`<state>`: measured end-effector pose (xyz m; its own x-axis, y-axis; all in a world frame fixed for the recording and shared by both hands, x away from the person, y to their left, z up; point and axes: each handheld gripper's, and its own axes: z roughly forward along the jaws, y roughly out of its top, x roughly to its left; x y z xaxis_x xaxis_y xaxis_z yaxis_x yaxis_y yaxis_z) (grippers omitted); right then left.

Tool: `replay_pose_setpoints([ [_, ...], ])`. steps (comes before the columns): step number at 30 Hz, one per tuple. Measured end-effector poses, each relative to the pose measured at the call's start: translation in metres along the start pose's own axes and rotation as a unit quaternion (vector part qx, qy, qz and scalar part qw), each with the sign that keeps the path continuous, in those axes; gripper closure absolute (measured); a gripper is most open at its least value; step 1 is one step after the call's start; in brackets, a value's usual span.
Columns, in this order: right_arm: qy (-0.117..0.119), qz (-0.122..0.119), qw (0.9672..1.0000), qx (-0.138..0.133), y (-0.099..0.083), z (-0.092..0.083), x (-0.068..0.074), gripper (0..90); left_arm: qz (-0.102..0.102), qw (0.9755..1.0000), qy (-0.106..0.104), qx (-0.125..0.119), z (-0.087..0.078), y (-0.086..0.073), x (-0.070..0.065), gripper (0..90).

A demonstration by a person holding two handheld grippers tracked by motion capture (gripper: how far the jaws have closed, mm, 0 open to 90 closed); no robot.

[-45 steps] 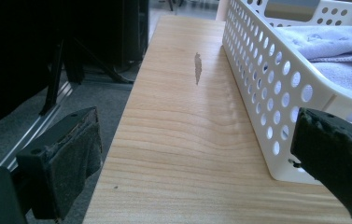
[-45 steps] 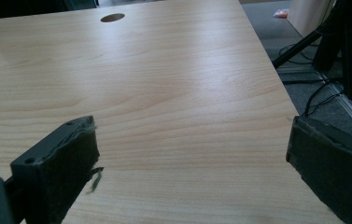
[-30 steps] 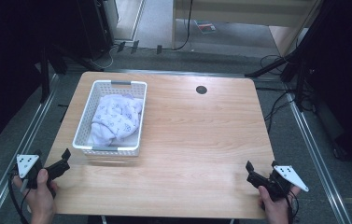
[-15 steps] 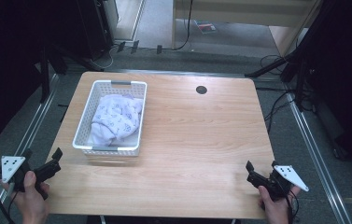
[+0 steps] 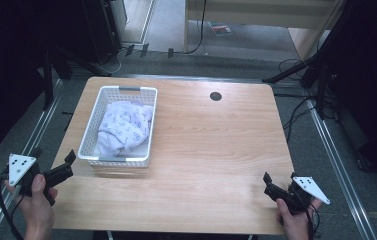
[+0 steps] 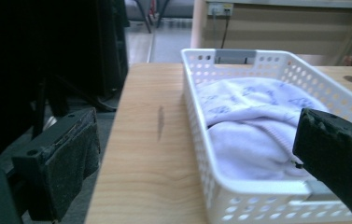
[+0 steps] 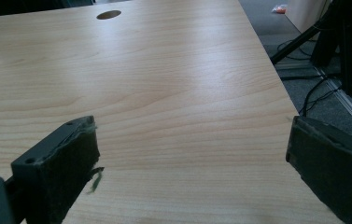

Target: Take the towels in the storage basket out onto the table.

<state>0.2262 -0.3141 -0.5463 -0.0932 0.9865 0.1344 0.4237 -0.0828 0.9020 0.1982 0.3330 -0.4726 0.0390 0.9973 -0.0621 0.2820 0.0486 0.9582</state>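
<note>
A white perforated basket (image 5: 89, 136) stands on the left half of the wooden table (image 5: 211, 150). Inside it lies a bunched white cloth with a small blue print (image 5: 124, 127). My left gripper (image 5: 53, 155) hovers open at the table's left front edge, just off the basket's near left corner. In the left gripper view the basket (image 6: 257, 189) and cloth (image 6: 253, 121) sit close ahead, and the left gripper (image 6: 197, 140) holds nothing. My right gripper (image 5: 280, 178) is open and unladen over the front right corner; the right gripper (image 7: 194, 144) faces bare wood.
A round cable hole (image 5: 215, 96) sits near the table's far edge. Metal floor rails (image 5: 336, 165) run along both sides of the table. Cables and dark stands (image 5: 321, 70) crowd the floor to the far right and far left.
The left gripper swung out past the table's left edge, then came back right and forward toward the basket's near corner. The right gripper has stayed put.
</note>
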Motion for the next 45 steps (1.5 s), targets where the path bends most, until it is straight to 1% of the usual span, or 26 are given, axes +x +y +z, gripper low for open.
replay_pose_setpoints([
  [3,0.000,0.000,1.0000,0.000,0.000,0.000,0.000,2.6,0.006,0.9997,-0.016,0.018,0.010,0.010,-0.009,1.2],
  [6,0.000,0.000,1.0000,0.000,0.000,0.000,0.000,2.6,0.012,0.9985,-0.037,0.038,0.022,0.022,-0.019,1.3],
  [8,0.000,0.001,1.0000,0.001,0.000,0.000,0.000,2.6,0.020,0.9978,-0.044,0.045,0.028,0.029,-0.026,1.3],
  [11,0.000,0.001,1.0000,0.001,0.000,0.000,-0.001,2.6,0.030,0.9967,-0.049,0.056,0.037,0.037,-0.034,1.3],
  [14,0.001,0.002,1.0000,0.001,0.000,0.000,0.000,2.6,0.034,0.9950,-0.058,0.074,0.048,0.044,-0.042,1.3],
  [15,0.001,0.002,1.0000,0.001,0.000,0.000,0.000,2.6,0.036,0.9943,-0.060,0.081,0.051,0.046,-0.045,1.3],
  [19,0.001,0.003,1.0000,0.002,0.000,0.000,-0.001,2.6,0.044,0.9921,-0.050,0.106,0.066,0.052,-0.053,1.0],
  [21,0.002,0.002,1.0000,0.002,0.000,0.000,0.000,2.6,0.049,0.9906,-0.044,0.120,0.075,0.055,-0.057,0.9],
  [22,0.002,0.002,1.0000,0.002,0.000,0.000,-0.001,2.6,0.050,0.9896,-0.046,0.127,0.079,0.056,-0.059,0.7],
  [25,0.001,0.001,1.0000,0.001,0.000,0.000,-0.001,2.6,0.051,0.9841,-0.061,0.158,0.093,0.060,-0.060,0.6],
  [27,0.002,0.003,1.0000,0.002,0.000,0.000,-0.001,2.6,0.052,0.9805,-0.063,0.179,0.104,0.063,-0.060,0.6],
  [29,0.002,0.003,1.0000,0.001,0.000,0.000,-0.001,2.6,0.045,0.9777,-0.066,0.195,0.111,0.065,-0.060,0.6],
  [31,0.002,0.003,1.0000,0.001,0.000,0.000,-0.001,2.6,0.038,0.9726,-0.076,0.216,0.121,0.067,-0.059,0.6],
  [32,0.002,0.003,1.0000,0.001,0.000,0.000,-0.001,2.6,0.035,0.9713,-0.080,0.221,0.124,0.068,-0.060,0.5],
  [33,0.002,0.002,1.0000,0.002,0.000,0.000,-0.001,2.6,0.038,0.9693,-0.086,0.227,0.127,0.069,-0.061,0.0],
  [34,0.002,0.000,1.0000,0.001,0.000,0.000,-0.001,2.6,0.037,0.9685,-0.090,0.229,0.130,0.069,-0.063,0.0],
  [35,0.002,0.000,1.0000,0.002,0.000,0.001,-0.001,2.6,0.039,0.9668,-0.091,0.235,0.134,0.070,-0.065,0.0],
  [36,0.002,0.000,1.0000,0.002,0.000,0.001,-0.001,2.6,0.038,0.9661,-0.092,0.238,0.137,0.071,-0.066,0.0],
  [38,0.002,0.000,1.0000,0.002,0.000,0.001,-0.001,2.6,0.042,0.9626,-0.095,0.250,0.145,0.073,-0.070,0.0],
  [39,0.002,0.001,1.0000,0.002,0.000,0.001,-0.001,2.6,0.045,0.9589,-0.098,0.262,0.150,0.075,-0.073,0.0],
  [40,0.002,0.001,1.0000,0.002,0.000,0.001,-0.001,2.6,0.045,0.9574,-0.102,0.267,0.154,0.075,-0.075,0.0],
  [41,0.002,0.001,1.0000,0.002,0.000,0.001,-0.001,2.6,0.049,0.9535,-0.107,0.278,0.161,0.075,-0.078,0.0],
  [42,0.002,0.001,1.0000,0.002,0.000,0.001,-0.001,2.6,0.051,0.9510,-0.107,0.286,0.165,0.074,-0.081,0.0],
  [43,0.002,0.001,1.0000,0.002,0.000,0.001,-0.001,2.6,0.057,0.9465,-0.111,0.298,0.170,0.073,-0.083,0.0],
  [44,0.002,0.000,1.0000,0.002,0.000,0.001,-0.001,2.6,0.062,0.9414,-0.115,0.311,0.176,0.071,-0.087,0.0],
  [45,0.002,0.002,1.0000,0.001,0.000,0.000,-0.001,2.6,0.065,0.9378,-0.116,0.321,0.180,0.070,-0.090,0.0],
])
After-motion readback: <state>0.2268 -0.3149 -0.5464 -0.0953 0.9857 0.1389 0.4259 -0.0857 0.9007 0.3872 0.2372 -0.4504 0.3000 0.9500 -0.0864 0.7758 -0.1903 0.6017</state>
